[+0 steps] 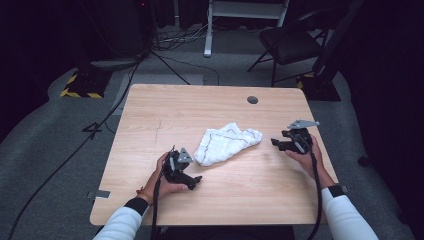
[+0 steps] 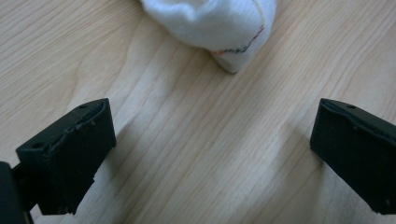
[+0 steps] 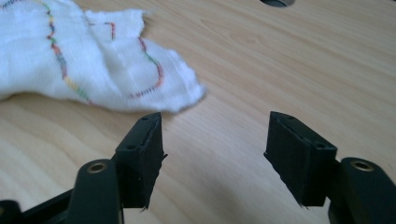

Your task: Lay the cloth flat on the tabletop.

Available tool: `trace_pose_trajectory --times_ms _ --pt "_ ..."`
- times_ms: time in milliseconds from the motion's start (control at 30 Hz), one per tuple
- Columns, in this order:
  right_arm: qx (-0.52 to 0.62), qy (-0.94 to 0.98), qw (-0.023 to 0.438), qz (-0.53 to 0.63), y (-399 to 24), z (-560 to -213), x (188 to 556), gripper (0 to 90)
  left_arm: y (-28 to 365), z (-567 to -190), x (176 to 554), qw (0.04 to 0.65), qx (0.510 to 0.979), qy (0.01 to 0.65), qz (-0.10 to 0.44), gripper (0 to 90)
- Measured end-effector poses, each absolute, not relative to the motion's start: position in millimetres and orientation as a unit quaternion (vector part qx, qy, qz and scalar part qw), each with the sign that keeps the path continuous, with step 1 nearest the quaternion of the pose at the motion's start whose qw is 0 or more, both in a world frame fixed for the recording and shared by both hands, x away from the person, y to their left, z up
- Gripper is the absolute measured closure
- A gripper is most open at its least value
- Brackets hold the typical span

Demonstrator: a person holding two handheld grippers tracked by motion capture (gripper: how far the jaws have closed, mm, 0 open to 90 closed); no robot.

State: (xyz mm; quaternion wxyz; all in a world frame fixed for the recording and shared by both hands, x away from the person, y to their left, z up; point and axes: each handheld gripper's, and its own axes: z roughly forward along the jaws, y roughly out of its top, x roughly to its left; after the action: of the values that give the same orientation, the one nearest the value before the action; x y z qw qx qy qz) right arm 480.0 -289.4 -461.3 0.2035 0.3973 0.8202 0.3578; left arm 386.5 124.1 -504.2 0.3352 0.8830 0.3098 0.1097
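Note:
A crumpled white cloth (image 1: 227,144) with thin coloured stitch lines lies near the middle of the wooden table (image 1: 165,110). My left gripper (image 1: 192,181) is low over the table just left of the cloth's near end, jaws wide open and empty; in the left gripper view the cloth (image 2: 219,28) sits just beyond the open jaws (image 2: 212,154). My right gripper (image 1: 278,143) hovers right of the cloth, open and empty. In the right gripper view the cloth's frayed corner (image 3: 107,70) lies just ahead and left of the gripper (image 3: 215,154).
A round cable hole (image 1: 252,99) is in the table's far right part, seen too in the right gripper view as a hole (image 3: 278,2). A black chair (image 1: 290,42) and floor cables (image 1: 125,85) lie beyond the table.

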Motion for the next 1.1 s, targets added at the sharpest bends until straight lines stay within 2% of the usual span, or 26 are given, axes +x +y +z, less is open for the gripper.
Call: trace_pose_trajectory --times_ms 200,367,433,467,533,600,667,767,833,967,1033,1100 --pt "0.389 0.828 0.213 0.343 -250 -474 501 42.5 113 -504 390 0.336 0.888 0.297 0.103 0.3" --pt "0.393 0.831 0.21 0.333 -241 -482 510 43.1 113 -504 390 0.34 0.889 0.289 0.102 2.7" --pt "0.394 0.835 0.208 0.324 -239 -487 513 43.1 114 -501 391 0.346 0.887 0.29 0.1 10.2" --pt "0.393 0.837 0.202 0.321 -238 -492 515 45.0 113 -498 393 0.356 0.885 0.284 0.1 22.4" --pt "0.395 0.837 0.191 0.326 -240 -492 515 45.1 112 -495 394 0.359 0.884 0.282 0.097 15.1" --pt "0.394 0.839 0.185 0.327 -241 -492 515 45.3 108 -488 397 0.373 0.876 0.287 0.106 19.4" --pt "0.395 0.839 0.182 0.326 -242 -492 513 45.7 105 -480 401 0.387 0.868 0.288 0.116 19.1" --pt "0.374 0.848 0.203 0.315 -237 -490 506 48.3 101 -471 411 0.404 0.857 0.295 0.12 18.6" --pt "0.358 0.855 0.218 0.304 -233 -489 500 51.0 93 -469 421 0.405 0.854 0.303 0.125 21.0" --pt "0.355 0.859 0.214 0.302 -234 -489 498 52.4 86 -469 434 0.399 0.852 0.31 0.135 23.5" --pt "0.36 0.857 0.209 0.304 -235 -489 497 53.2 81 -473 445 0.39 0.853 0.326 0.12 23.7" --pt "0.365 0.854 0.201 0.311 -236 -489 497 56.3 78 -478 453 0.38 0.856 0.333 0.11 34.3"
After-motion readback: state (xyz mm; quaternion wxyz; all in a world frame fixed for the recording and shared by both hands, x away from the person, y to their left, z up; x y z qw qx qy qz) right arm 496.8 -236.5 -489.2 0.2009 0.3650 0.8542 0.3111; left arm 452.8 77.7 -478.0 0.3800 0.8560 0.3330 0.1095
